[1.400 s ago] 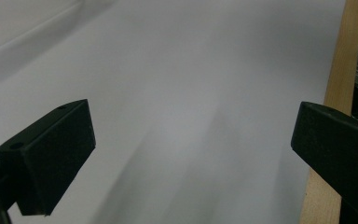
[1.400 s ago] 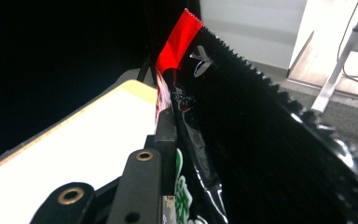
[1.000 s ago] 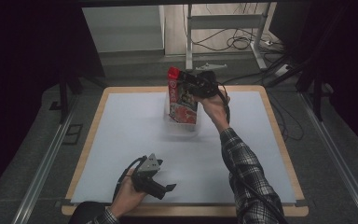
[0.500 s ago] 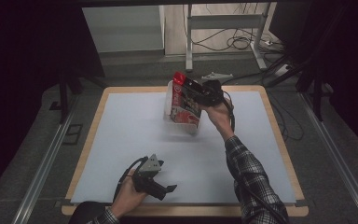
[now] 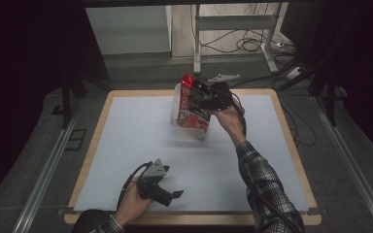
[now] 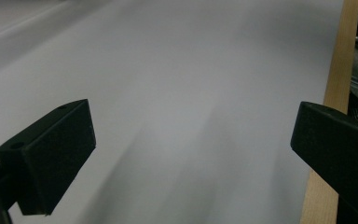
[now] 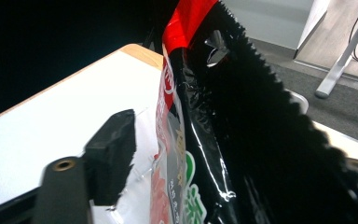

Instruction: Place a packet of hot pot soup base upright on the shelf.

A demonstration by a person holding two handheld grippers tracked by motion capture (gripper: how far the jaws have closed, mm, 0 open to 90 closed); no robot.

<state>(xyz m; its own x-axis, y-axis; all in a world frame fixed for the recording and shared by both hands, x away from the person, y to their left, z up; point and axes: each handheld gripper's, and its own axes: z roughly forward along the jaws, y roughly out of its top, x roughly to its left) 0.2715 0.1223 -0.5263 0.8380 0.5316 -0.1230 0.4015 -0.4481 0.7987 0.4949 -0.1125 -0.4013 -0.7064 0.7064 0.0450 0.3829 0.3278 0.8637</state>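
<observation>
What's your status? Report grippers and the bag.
Left gripper open, idle near table's front edge. Right gripper at snack bag, jaws astride its top. Bag over clear container. Nothing in the way.

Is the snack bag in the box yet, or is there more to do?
Picking up looks done: the right gripper holds the snack bag above the clear box. Lowering it in seems left. The left gripper rests open on the white mat, holding nothing.

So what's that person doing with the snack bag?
A person holds a hand-held gripper in each hand. The right hand-held gripper grips a red and black snack bag at its top, over a clear container at the far side of the table. The left hand-held gripper rests open near the front edge.
</observation>
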